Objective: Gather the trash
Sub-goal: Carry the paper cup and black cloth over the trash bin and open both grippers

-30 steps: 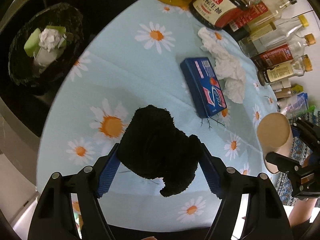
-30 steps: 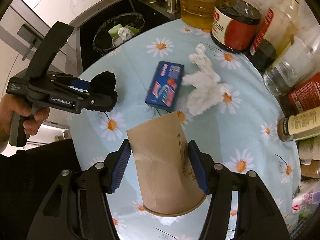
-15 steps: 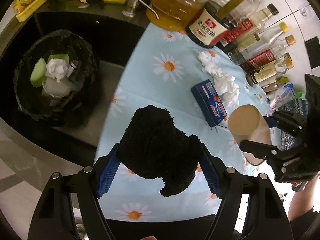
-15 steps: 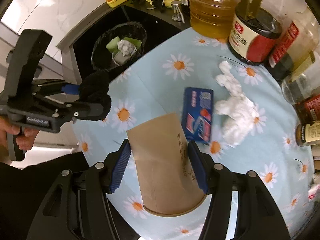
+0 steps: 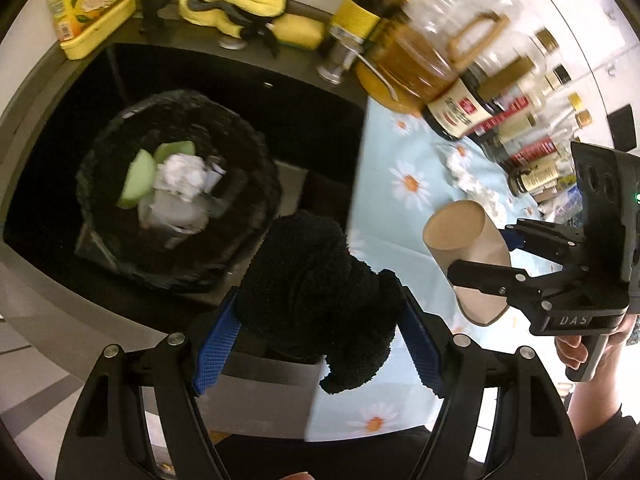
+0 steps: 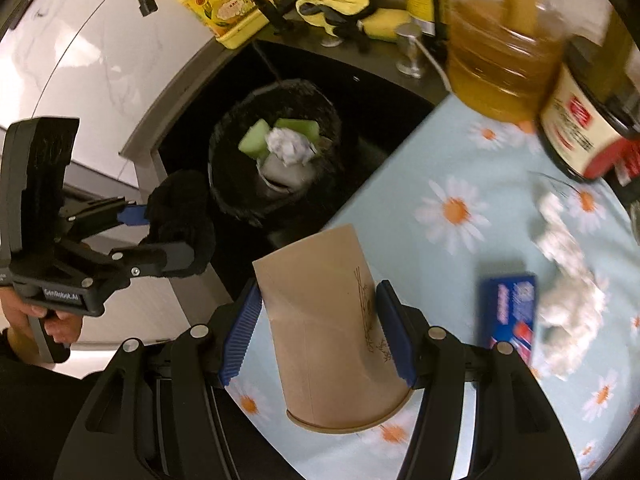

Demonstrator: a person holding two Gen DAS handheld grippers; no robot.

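Note:
My left gripper [image 5: 316, 344] is shut on a black fuzzy cloth [image 5: 316, 292] and holds it in the air past the table's left edge, just right of the black trash bin [image 5: 104, 236]. The bin holds green peel and crumpled white paper. My right gripper [image 6: 320, 332] is shut on a brown paper cup [image 6: 324, 320], held upside down over the table's edge. The bin [image 6: 228, 200] lies ahead of the cup. The left gripper [image 6: 168, 240] with the cloth [image 6: 180, 208] shows at the left of the right wrist view, the cup [image 5: 460, 236] at the right of the left wrist view.
A blue box [image 6: 508, 312] and crumpled white tissue [image 6: 568, 292] lie on the daisy tablecloth [image 6: 452, 248]. Oil and sauce bottles [image 5: 460, 92] crowd the table's far side. A yellow detergent bottle [image 6: 220, 8] and yellow cloth [image 5: 236, 4] sit on the dark counter behind the bin.
Both grippers have swung left, off the table towards the bin. The cloth is now beside the bin and the cup over the table's edge. Both grips are unchanged.

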